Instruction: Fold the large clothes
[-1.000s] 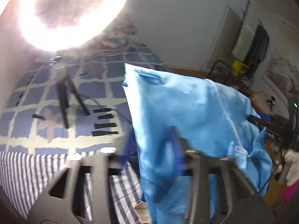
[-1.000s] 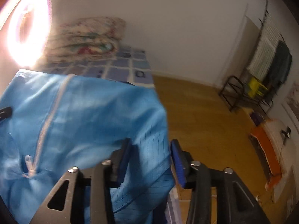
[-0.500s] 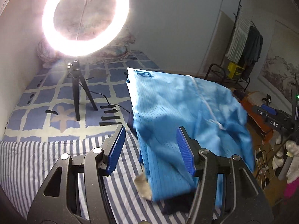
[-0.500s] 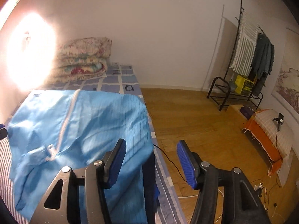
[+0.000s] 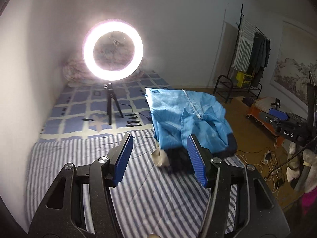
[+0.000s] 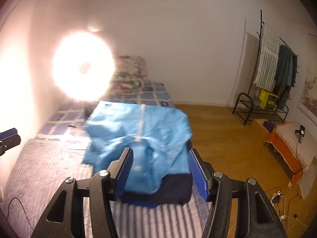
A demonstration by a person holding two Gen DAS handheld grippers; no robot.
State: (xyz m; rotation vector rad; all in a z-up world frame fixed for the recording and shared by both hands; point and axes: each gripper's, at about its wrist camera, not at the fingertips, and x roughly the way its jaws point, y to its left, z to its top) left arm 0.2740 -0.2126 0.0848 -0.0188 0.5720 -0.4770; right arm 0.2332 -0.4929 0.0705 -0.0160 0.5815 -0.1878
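A light blue garment point(image 5: 188, 115) with a white zipper lies folded on top of a dark garment point(image 5: 178, 162) near the bed's right edge. The right wrist view shows the same blue garment point(image 6: 138, 127) over the dark one point(image 6: 174, 190). My left gripper point(image 5: 160, 138) hangs open above the striped sheet, short of the pile, with nothing between its pads. My right gripper point(image 6: 160, 151) is back from the pile with its jaws opening. The cloth shows beyond them, and no pad presses on it.
A lit ring light point(image 5: 113, 50) on a tripod point(image 5: 111, 107) stands on the checked cover behind the striped sheet point(image 5: 79, 158). A small white item point(image 5: 161, 157) lies beside the dark garment. Right of the bed are wood floor point(image 6: 218, 134), a clothes rack point(image 6: 275, 69) and cables.
Both grippers have let go of the blue garment and drawn back and upward. The garment has dropped from being held up to lying on the dark pile.
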